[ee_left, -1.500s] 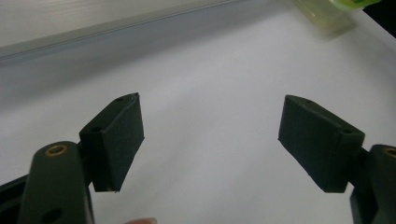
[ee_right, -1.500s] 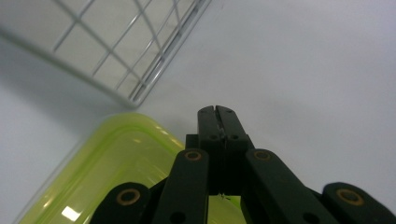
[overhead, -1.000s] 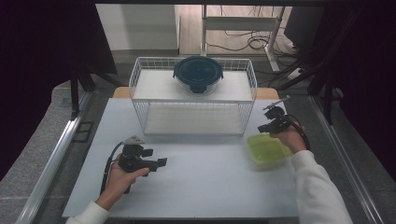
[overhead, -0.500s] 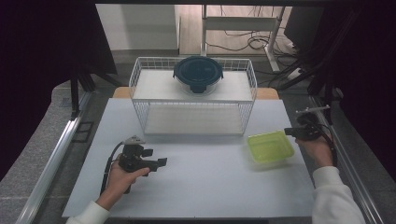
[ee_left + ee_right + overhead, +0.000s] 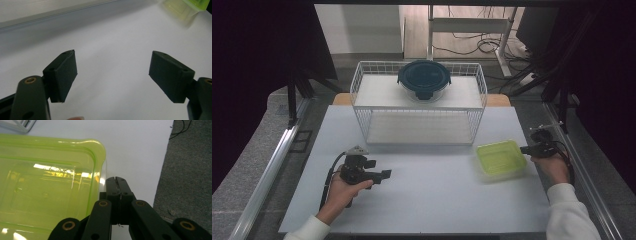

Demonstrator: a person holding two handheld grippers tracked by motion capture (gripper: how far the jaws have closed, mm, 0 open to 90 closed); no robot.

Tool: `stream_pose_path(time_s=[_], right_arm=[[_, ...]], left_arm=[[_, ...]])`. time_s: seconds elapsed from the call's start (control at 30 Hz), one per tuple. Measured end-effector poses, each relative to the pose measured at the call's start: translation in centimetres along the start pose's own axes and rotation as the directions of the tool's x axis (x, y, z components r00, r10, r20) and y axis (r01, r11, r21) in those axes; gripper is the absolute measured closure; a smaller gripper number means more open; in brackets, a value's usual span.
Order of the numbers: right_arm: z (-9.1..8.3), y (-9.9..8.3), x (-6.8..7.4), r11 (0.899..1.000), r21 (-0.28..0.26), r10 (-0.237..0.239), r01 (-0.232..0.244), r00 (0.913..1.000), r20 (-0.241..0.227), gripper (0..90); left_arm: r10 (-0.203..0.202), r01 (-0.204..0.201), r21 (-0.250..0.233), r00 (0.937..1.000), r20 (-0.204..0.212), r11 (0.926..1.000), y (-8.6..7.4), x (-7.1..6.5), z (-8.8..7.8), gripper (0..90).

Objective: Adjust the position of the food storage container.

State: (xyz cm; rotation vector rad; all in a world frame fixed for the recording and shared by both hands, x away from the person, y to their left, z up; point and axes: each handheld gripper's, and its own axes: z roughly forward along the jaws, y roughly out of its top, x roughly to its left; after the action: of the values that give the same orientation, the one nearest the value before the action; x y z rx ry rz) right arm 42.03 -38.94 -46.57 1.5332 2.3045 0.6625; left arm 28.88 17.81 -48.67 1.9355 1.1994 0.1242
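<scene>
Item: green container (image 5: 501,158), translucent lime plastic, lying flat on the white table (image 5: 432,200) near its right edge, just off the front right corner of the wire basket (image 5: 419,107).

Right gripper (image 5: 528,148): we find it at three o'clock of the container, jaws pressed together on nothing, tips level and pointing toward nine o'clock at the container's right rim. In the right gripper view the closed tips (image 5: 116,183) sit just beside the rounded corner of the green container (image 5: 45,187); whether they touch it we cannot tell.

Left gripper (image 5: 384,174): well apart, at about eight o'clock of the container, jaws spread and empty (image 5: 112,75).

Relation: the container's long axis runs roughly nine to three, in line with the right gripper. We judge the right hand much the nearer.
</scene>
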Motion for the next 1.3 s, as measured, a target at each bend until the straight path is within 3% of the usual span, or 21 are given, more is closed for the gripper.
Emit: stream_pose_path(time_s=[0.33, 0.63, 0.97, 1.3], right_arm=[[0.1, 0.0, 2.3, 0.998, 0.028, -0.057, 0.058, 0.9979, -0.029, 88.8], [0.1, -0.4, 5.6, 0.992, 0.052, -0.114, 0.119, 0.9896, -0.087, 88.8], [0.1, -1.3, 9.2, 0.977, 0.065, -0.189, 0.201, 0.9689, -0.159, 88.8], [0.1, -1.8, 11.8, 0.968, 0.055, -0.226, 0.243, 0.9489, -0.221, 88.8]], left_arm=[[0.0, 0.0, -0.003, 1.0, 0.002, 1.0, 0.0, 0.0, -0.1, 21.8], [0.0, 0.0, -0.004, 1.0, 0.004, 1.0, 0.0, -0.1, -0.1, 21.8], [0.004, -0.004, -0.004, 1.0, 0.004, 1.0, 0.0, -0.1, -0.2, 21.8], [0.004, -0.004, -0.003, 1.0, 0.003, 1.0, 0.0, -0.1, -0.2, 21.9]])
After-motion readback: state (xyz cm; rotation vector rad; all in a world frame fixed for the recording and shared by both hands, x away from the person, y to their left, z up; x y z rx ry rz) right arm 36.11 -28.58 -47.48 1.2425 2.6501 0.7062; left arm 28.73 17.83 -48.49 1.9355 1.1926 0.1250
